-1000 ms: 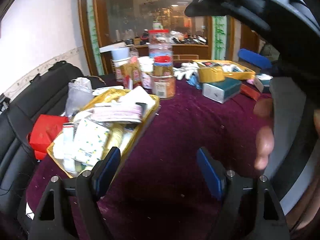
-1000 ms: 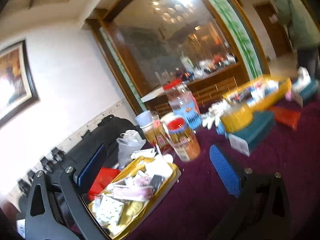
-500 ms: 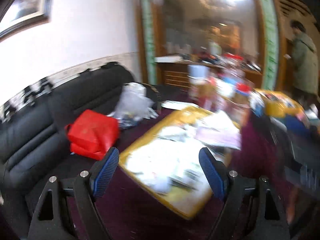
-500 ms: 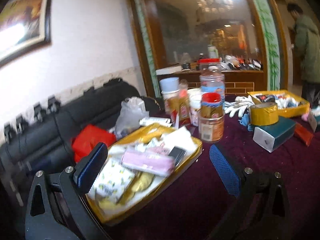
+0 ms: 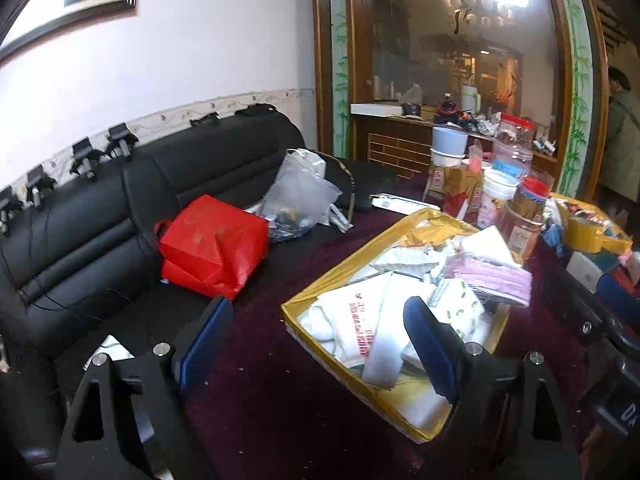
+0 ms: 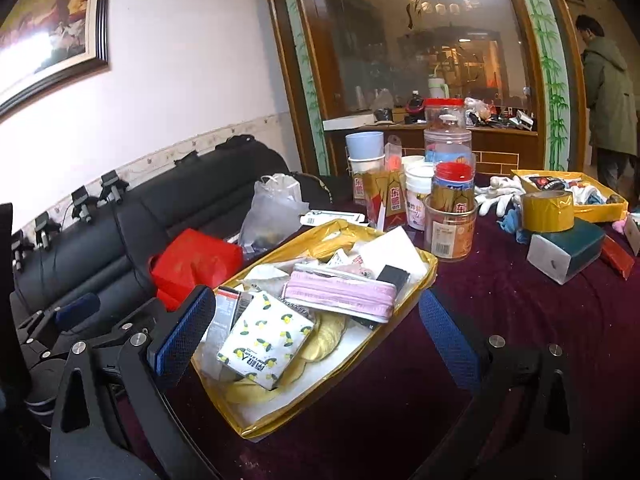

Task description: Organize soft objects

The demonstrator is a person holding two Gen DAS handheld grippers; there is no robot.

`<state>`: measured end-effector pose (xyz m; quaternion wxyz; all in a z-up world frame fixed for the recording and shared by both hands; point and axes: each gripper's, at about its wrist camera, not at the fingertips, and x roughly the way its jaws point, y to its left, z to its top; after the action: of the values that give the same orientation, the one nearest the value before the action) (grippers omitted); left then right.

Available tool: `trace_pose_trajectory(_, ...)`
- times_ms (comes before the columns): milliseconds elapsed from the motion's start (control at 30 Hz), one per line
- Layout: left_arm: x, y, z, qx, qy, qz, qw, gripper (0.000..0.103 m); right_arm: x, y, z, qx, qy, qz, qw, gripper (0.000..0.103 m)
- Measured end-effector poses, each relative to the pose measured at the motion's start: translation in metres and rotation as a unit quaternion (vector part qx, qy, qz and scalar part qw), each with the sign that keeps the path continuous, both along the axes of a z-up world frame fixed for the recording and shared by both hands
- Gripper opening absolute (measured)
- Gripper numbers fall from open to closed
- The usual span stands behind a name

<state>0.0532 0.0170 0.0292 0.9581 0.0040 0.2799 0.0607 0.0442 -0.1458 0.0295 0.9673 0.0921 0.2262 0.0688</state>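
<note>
A yellow tray sits on the dark red tablecloth, full of soft items: a pink pack, a lemon-print tissue pack and white folded cloths. The tray also shows in the left wrist view. My left gripper is open and empty, above the tray's near left corner. My right gripper is open and empty, just above the tray's near end. White gloves and a blue cloth lie further right.
Jars and cups stand behind the tray. A yellow tape roll, a teal box and a second yellow tray are to the right. A black sofa with a red bag is left. A person stands far right.
The left gripper has swung left, from over the cloth beside the tray to facing the sofa and the tray's left corner. The right view levelled and drew closer to the tray. Both stayed open.
</note>
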Motion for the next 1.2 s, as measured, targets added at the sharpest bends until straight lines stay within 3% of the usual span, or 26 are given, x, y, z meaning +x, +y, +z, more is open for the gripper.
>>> trace_pose_trajectory(133,-0.001,0.004,0.001,-0.024,0.004,-0.013,0.9996,0.087,-0.001,0.003,0.003,-0.006,-0.002,0.008,1.0,0.103)
trace_pose_trajectory(700,0.0,0.005,-0.001,-0.025,0.007,0.002,0.9997,0.088,-0.004,0.011,-0.004,-0.015,0.007,0.029,0.999,0.103)
trace_pose_trajectory(733,0.0,0.005,0.0,-0.024,0.006,0.002,0.9997,0.088,-0.004,0.011,-0.004,-0.013,0.008,0.029,0.999,0.103)
trace_pose_trajectory(833,-0.002,0.005,0.001,-0.021,-0.001,0.006,0.9998,0.103,-0.004,0.01,-0.006,-0.013,0.008,0.029,0.999,0.103)
trace_pose_trajectory(967,-0.009,0.008,0.003,-0.024,-0.028,0.047,0.9982,0.103,-0.005,0.008,-0.007,-0.008,0.007,0.028,1.0,0.103)
trace_pose_trajectory(1067,-0.006,0.009,0.002,-0.038,-0.018,0.035,0.9985,0.103,-0.006,0.006,-0.008,-0.009,0.006,0.025,1.0,0.103)
trace_pose_trajectory(1200,-0.003,0.004,0.0,-0.026,-0.014,0.025,0.9992,0.103,-0.007,0.002,-0.009,-0.002,0.004,0.021,1.0,0.103)
